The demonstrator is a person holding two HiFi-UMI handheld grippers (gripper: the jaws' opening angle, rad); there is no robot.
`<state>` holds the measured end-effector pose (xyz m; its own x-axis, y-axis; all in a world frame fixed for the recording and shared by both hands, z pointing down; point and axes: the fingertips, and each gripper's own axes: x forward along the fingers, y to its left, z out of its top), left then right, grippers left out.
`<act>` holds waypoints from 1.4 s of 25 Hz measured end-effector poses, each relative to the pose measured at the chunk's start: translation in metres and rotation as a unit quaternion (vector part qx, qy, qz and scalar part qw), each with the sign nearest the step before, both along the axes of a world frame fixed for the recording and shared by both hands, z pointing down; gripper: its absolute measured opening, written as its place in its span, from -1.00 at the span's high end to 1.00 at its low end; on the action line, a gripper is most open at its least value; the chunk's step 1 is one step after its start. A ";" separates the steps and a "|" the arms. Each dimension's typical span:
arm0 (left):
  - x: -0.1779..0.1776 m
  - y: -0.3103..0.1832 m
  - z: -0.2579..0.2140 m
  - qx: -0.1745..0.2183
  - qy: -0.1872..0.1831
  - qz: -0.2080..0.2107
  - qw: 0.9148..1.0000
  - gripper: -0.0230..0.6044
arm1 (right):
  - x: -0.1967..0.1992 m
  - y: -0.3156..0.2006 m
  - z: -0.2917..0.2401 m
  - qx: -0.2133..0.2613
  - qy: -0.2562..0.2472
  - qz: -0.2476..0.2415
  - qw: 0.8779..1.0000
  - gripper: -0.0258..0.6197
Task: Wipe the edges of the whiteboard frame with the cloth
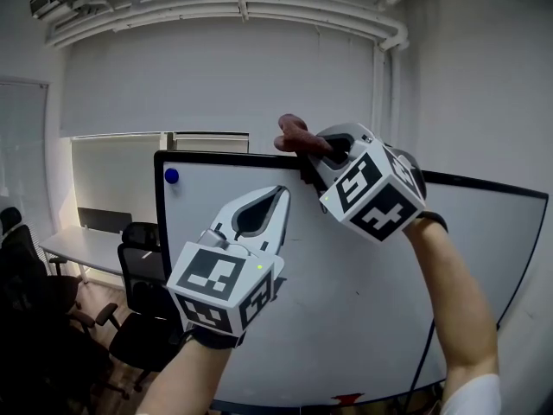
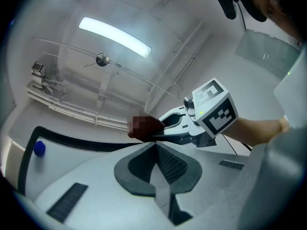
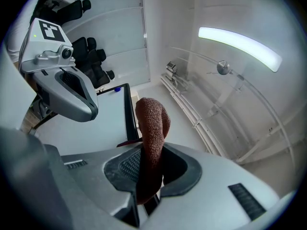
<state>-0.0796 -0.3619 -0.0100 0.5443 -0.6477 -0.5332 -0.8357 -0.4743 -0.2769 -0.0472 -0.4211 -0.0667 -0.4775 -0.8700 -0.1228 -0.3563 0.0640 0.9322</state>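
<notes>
The whiteboard has a black frame [image 1: 158, 232] and a blue magnet [image 1: 171, 176] in its top left corner. My right gripper [image 1: 313, 156] is shut on a reddish-brown cloth [image 1: 294, 134], which rests against the frame's top edge, left of the middle. In the right gripper view the cloth [image 3: 152, 126] stands up from between the shut jaws of the right gripper [image 3: 149, 163], next to the frame [image 3: 128, 114]. My left gripper [image 1: 282, 194] hangs in front of the board below the cloth, shut on nothing. In its own view the left gripper [image 2: 156, 146] points toward the cloth [image 2: 146, 127].
Black office chairs [image 1: 138, 262] and a white desk [image 1: 78, 251] stand left of the board. White pipes [image 1: 259, 7] run along the wall above it. A ceiling light [image 3: 240, 46] is overhead. A red part of the board's stand [image 1: 347, 399] shows at the bottom.
</notes>
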 end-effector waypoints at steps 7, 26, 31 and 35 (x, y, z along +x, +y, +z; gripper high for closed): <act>0.042 -0.003 0.002 0.000 -0.005 0.022 1.000 0.90 | 0.047 -0.003 0.000 -0.001 -0.010 0.020 1.000 0.72; 0.154 -0.006 0.015 -0.009 -0.019 0.080 0.997 0.90 | 0.187 -0.003 0.001 0.007 -0.045 0.091 0.995 0.72; 0.185 0.002 0.010 0.002 -0.020 0.106 0.994 0.90 | 0.218 -0.005 0.003 0.009 -0.048 0.117 0.992 0.72; 0.213 0.012 0.007 0.005 -0.021 0.133 0.991 0.90 | 0.244 -0.004 0.003 0.007 -0.053 0.137 0.989 0.72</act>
<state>0.1338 -0.3499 -0.0030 0.7167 -0.4732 -0.5123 -0.6695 -0.6725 -0.3154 0.1966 -0.4251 -0.0641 -0.2084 -0.9627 -0.1728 -0.4537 -0.0614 0.8890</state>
